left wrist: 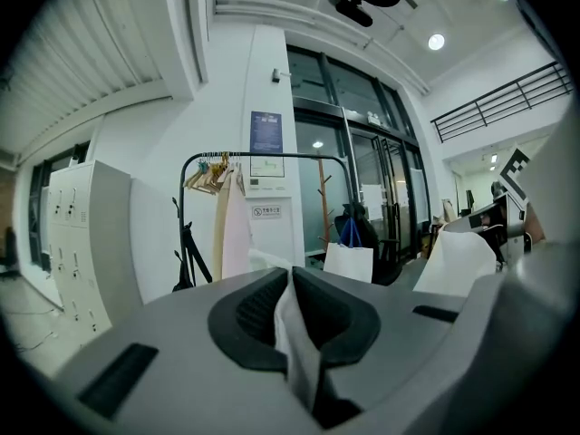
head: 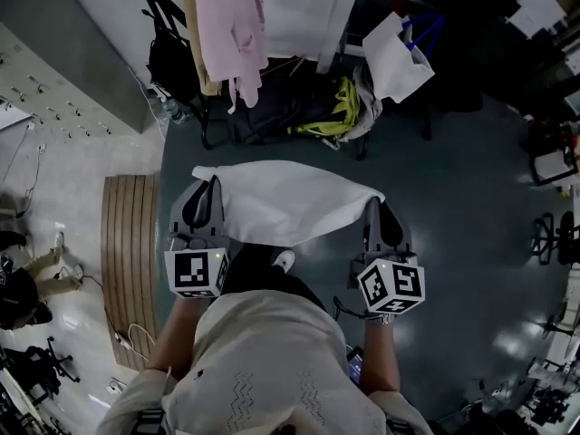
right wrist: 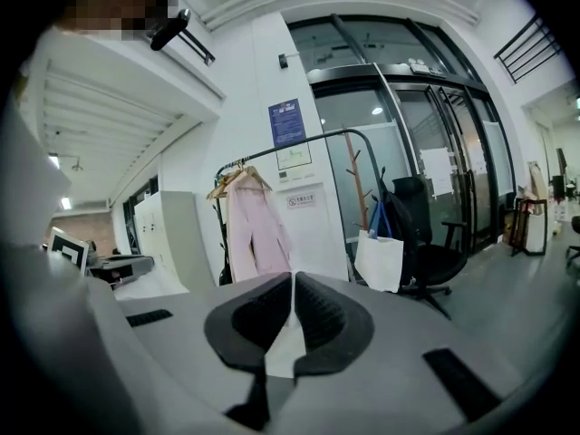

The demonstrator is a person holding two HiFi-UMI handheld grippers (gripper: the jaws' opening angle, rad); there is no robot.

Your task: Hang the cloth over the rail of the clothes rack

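A white cloth point(head: 285, 202) hangs stretched between my two grippers at about waist height. My left gripper point(head: 207, 199) is shut on its left edge, and a fold of the cloth point(left wrist: 294, 333) is pinched between the dark pads. My right gripper point(head: 379, 214) is shut on the right edge, with white cloth point(right wrist: 283, 347) showing between its pads. The clothes rack point(left wrist: 263, 157) stands ahead, a black tube frame whose top rail point(right wrist: 308, 140) carries hangers and a pink garment point(right wrist: 254, 229) at its left end. Both grippers are well short of the rail.
Under the rack lie dark bags point(head: 272, 116) and a yellow-green item point(head: 335, 116). A white tote point(head: 397, 57) leans by a black office chair point(right wrist: 426, 234). White lockers point(left wrist: 82, 252) stand at the left, a wooden slatted panel point(head: 127, 261) lies on the floor, and glass doors point(right wrist: 426, 152) are behind.
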